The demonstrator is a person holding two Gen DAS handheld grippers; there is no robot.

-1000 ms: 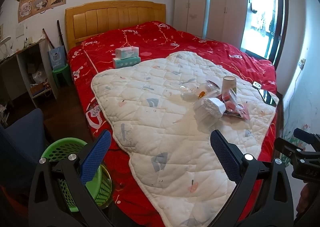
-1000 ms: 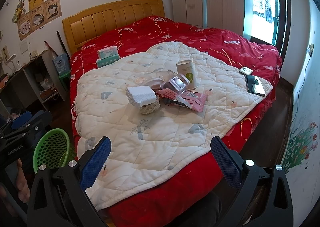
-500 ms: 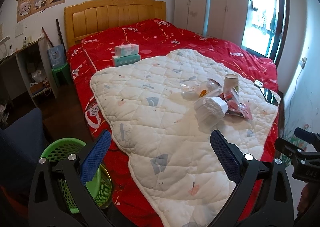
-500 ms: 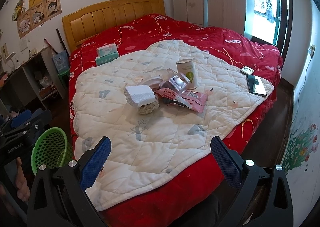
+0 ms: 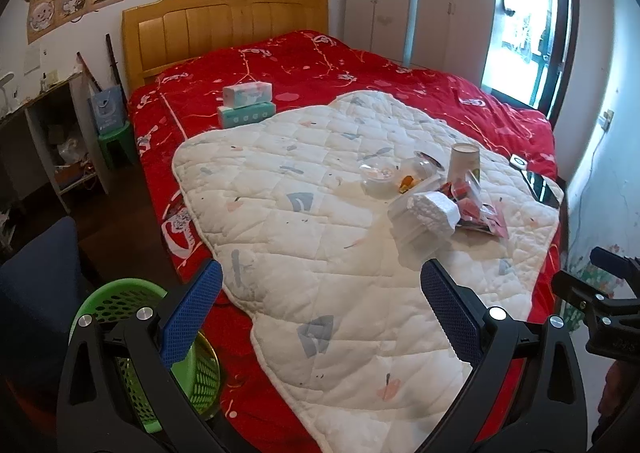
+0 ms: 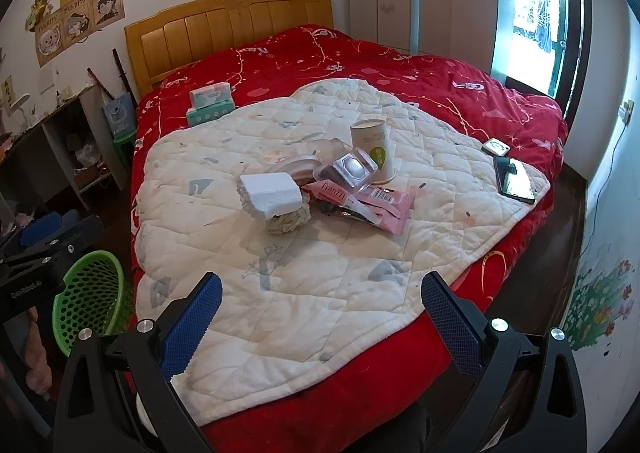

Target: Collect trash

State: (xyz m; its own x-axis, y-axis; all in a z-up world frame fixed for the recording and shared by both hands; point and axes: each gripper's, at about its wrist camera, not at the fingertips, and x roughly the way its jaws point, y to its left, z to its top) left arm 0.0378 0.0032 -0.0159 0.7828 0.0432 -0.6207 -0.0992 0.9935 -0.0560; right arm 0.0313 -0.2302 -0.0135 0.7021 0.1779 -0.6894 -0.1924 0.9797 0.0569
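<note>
I have both grippers spread wide and empty, held back from the foot end of the bed (image 6: 360, 65), with nothing between the fingers of either. The trash sits in one cluster on the white quilt (image 6: 320, 273): a white foam block (image 6: 270, 195) resting on a crumpled paper wad (image 6: 288, 221), pink wrappers (image 6: 376, 203) fanned out beside it, a clear plastic clamshell (image 6: 346, 171) and a paper cup (image 6: 372, 149) standing upright behind. From the right gripper (image 6: 318, 327) the pile lies nearly dead ahead, a little left of centre, with the foam block as the nearest piece, its long side running roughly across my view, so the fingers would have to straddle its short way. From the left gripper (image 5: 320, 311) the same pile (image 5: 434, 205) is off to the upper right and farther across the quilt, so I judge the right side to be better placed for the first pick. The green basket (image 5: 120, 329) stands on the floor just beside the left gripper, low on its left; I would expect anything lifted to travel leftward to it. The phone (image 6: 514, 177) at the quilt's right edge is not trash, I think.
</note>
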